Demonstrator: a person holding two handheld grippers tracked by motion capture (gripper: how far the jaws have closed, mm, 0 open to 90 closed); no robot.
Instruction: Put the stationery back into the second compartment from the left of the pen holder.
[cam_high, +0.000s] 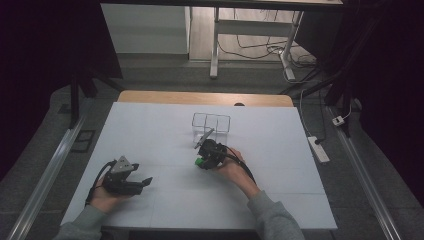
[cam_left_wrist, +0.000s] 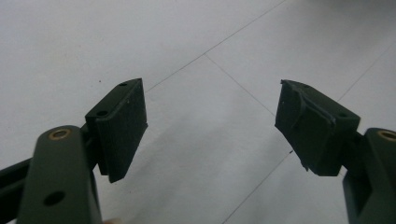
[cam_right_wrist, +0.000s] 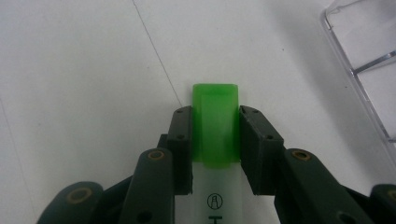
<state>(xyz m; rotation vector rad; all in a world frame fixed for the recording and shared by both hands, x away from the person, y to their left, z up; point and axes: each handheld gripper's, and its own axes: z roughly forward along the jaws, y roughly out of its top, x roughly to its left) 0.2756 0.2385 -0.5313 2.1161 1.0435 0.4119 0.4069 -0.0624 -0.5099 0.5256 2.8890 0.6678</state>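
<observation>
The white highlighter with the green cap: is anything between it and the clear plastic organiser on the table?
Nothing visible. The right gripper is shut on the white highlighter with the green cap, and only bare white table lies between it and the clear plastic organiser.

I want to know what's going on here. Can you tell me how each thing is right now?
Left tool: open, nothing in it, over the table.
Right tool: shut on the highlighter.
Highlighter: green cap on, squeezed between the jaws.
Clear organizer: upright on the table.
</observation>
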